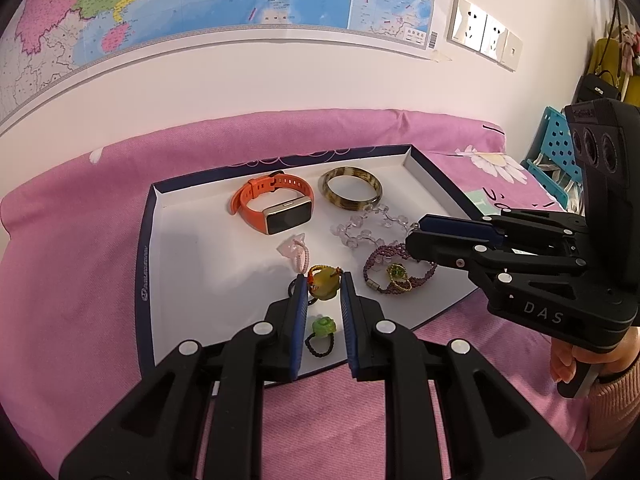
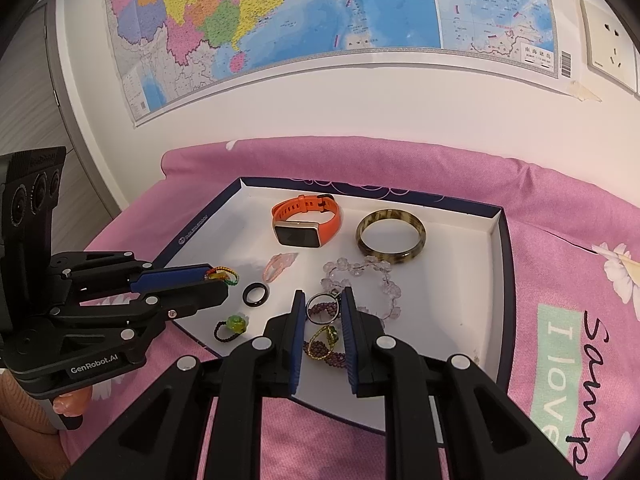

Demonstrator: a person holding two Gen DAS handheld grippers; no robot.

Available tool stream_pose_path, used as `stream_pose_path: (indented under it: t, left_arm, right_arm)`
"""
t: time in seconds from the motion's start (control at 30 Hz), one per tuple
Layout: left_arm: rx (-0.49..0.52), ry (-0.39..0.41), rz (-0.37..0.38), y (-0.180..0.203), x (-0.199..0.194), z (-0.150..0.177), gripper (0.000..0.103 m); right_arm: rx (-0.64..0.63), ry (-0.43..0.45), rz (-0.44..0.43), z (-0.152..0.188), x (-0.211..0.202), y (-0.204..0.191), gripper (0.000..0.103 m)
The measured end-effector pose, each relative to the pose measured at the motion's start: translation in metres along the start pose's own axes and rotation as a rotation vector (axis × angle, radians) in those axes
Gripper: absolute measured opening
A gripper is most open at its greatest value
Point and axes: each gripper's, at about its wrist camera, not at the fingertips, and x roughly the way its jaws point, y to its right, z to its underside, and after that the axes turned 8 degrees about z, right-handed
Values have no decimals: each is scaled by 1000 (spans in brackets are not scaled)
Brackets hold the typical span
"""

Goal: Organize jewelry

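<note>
A white, dark-rimmed tray (image 1: 192,248) (image 2: 460,288) lies on a pink cover. My left gripper (image 1: 323,279) (image 2: 218,278) is shut on an amber ring with a red-green cord (image 1: 324,285) (image 2: 221,273), just above the tray floor. My right gripper (image 2: 322,294) (image 1: 412,236) is shut on a thin dark ring (image 2: 322,309) over the purple bead bracelet (image 1: 396,268) (image 2: 324,354). Loose in the tray lie an orange watch (image 1: 276,204) (image 2: 306,220), a brown bangle (image 1: 351,188) (image 2: 391,236), a clear bead bracelet (image 1: 372,228) (image 2: 360,280), a pink ring (image 1: 298,252), a black ring (image 2: 256,294), a green flower ring (image 1: 322,334) (image 2: 233,325) and a gold green-stone ring (image 1: 398,274).
The pink cover (image 1: 80,280) (image 2: 560,240) spreads around the tray. Behind stands a white wall with a map (image 1: 200,0) and sockets (image 1: 484,32). A blue perforated basket (image 1: 556,148) and hanging bags sit at the far right. Hands (image 1: 568,364) (image 2: 70,402) hold the gripper handles.
</note>
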Motion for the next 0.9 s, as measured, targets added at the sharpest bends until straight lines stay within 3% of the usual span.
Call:
stream_pose_path:
  t: [0.9]
  left_arm:
    - [-24,-24,-18,-8,12,-1,17]
  right_arm:
    - [9,-31,21,-2,15,4,16]
